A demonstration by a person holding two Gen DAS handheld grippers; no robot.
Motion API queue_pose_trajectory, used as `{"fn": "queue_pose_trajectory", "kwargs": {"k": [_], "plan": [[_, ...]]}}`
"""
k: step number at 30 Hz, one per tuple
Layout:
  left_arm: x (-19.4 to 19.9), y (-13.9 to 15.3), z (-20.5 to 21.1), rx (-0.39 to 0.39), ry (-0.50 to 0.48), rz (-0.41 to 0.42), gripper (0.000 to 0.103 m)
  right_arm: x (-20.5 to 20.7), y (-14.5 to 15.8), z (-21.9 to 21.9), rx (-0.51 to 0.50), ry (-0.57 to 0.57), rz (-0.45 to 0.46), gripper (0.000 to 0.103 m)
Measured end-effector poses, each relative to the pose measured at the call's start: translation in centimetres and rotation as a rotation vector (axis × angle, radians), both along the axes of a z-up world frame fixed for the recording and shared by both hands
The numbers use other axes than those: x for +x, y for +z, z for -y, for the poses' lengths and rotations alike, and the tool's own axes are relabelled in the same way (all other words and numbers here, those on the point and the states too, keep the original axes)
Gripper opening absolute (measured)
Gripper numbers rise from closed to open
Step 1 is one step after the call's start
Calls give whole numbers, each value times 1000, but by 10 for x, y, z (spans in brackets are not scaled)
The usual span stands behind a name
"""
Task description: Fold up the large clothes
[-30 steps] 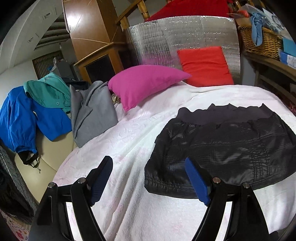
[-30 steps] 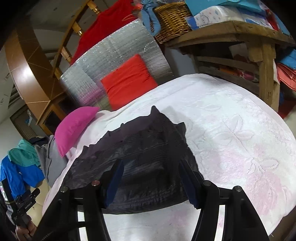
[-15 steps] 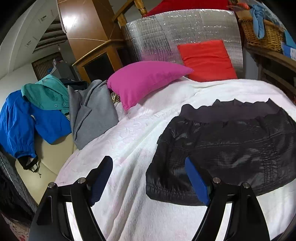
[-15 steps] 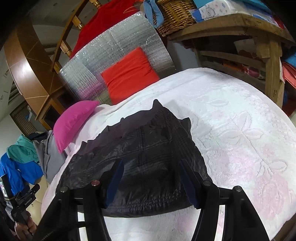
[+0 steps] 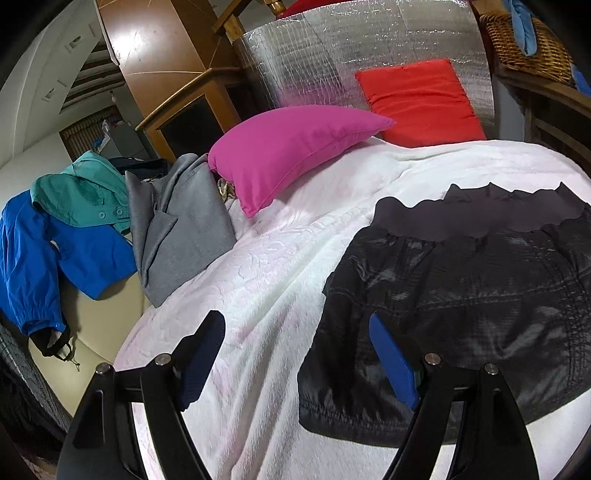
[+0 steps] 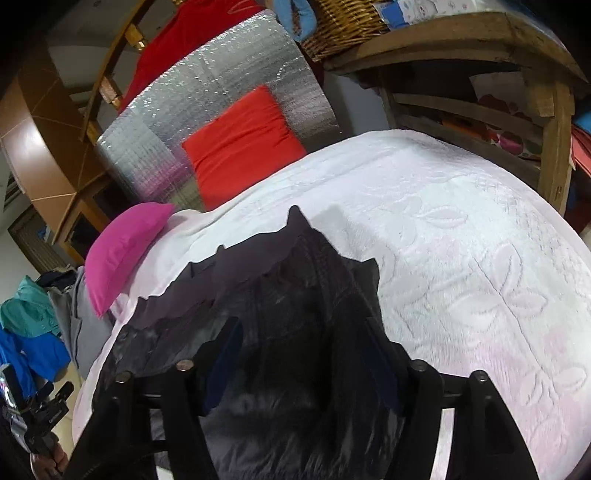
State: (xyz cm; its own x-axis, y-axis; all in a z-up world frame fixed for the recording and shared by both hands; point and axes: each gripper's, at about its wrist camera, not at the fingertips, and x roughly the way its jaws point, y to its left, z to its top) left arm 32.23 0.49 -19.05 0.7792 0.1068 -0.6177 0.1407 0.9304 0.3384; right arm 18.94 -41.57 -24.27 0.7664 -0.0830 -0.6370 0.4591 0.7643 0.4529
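Observation:
A shiny black garment [image 5: 461,295] with a matte elastic band at its far edge lies flat on the white bedspread [image 5: 288,258]. My left gripper [image 5: 295,354] is open and empty above the garment's near left corner, its right finger over the cloth. My right gripper [image 6: 303,354] is open and empty, low over the same garment [image 6: 288,295] near its right side. A grey garment [image 5: 177,225], a teal one [image 5: 81,192] and a blue jacket [image 5: 37,251] lie heaped off the bed's left edge.
A pink pillow [image 5: 291,147] and a red cushion [image 5: 421,99] lie at the bed's head against a silver foil panel [image 5: 354,48]. A wooden shelf [image 6: 480,85] with a wicker basket [image 6: 343,22] stands right of the bed. White bedspread [image 6: 461,240] lies bare to the right.
Both grippers have moved forward and lower toward the black garment, which now looms larger; the right gripper's fingers now sit over its cloth. Jaws stayed open.

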Motion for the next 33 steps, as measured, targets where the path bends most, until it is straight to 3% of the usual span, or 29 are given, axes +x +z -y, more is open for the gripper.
{"fn": "queue_pose_trajectory", "kwargs": {"k": [9, 19, 23, 26, 33], "plan": [[13, -7, 4, 14, 1, -16, 81, 15, -25, 33, 107, -79, -48, 73], [26, -23, 0, 23, 20, -53, 81, 28, -42, 35, 88, -90, -66, 73], [36, -45, -1, 46, 28, -118, 81, 41, -63, 33, 79, -68, -158, 73], [44, -70, -7, 72, 55, -205, 81, 35, -62, 32, 75, -82, -148, 73], [29, -43, -17, 34, 49, -101, 81, 14, -27, 27, 16, -59, -54, 73]]}}
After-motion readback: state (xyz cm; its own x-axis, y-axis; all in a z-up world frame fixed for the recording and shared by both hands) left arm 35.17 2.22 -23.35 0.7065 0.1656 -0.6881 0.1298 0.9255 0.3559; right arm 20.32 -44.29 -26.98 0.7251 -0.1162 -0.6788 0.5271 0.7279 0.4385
